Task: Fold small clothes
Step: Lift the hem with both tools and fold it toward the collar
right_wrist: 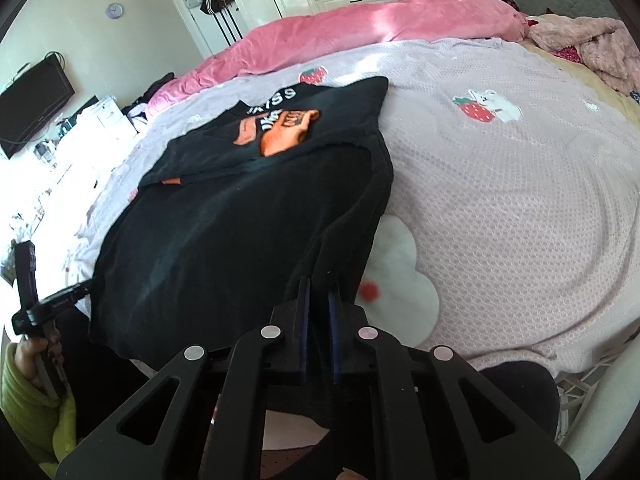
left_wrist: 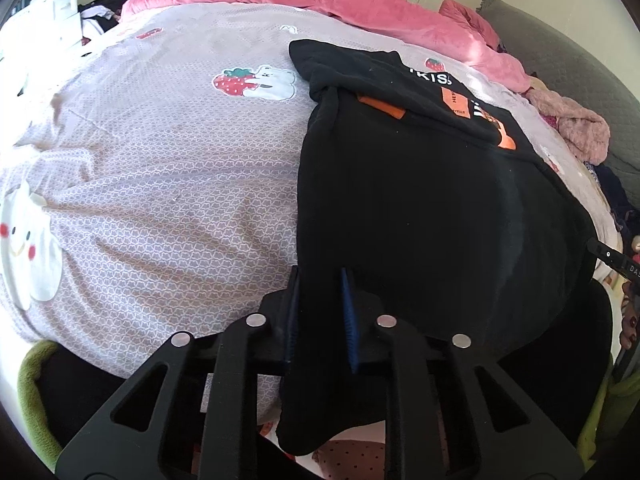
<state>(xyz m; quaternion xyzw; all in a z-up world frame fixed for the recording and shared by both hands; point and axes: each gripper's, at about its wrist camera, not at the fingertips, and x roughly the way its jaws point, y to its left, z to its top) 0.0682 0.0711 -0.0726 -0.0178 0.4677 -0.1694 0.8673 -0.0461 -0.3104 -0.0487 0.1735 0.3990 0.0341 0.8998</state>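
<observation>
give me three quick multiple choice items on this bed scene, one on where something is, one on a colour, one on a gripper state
1. Where does the black garment lie?
A. on the patterned bedspread
B. on the floor
C. on a chair

2. What colour is the quilt bunched along the far side of the bed?
A. blue
B. pink
C. white

3. How does the left gripper stand?
A. wide open above the bed
B. shut on the garment's near edge
C. shut on a pillow

Key: 1 A, the garment is spread flat over the bedspread. 2 B, the quilt is plainly pink in both views. 3 B, black cloth runs between its pads.
</observation>
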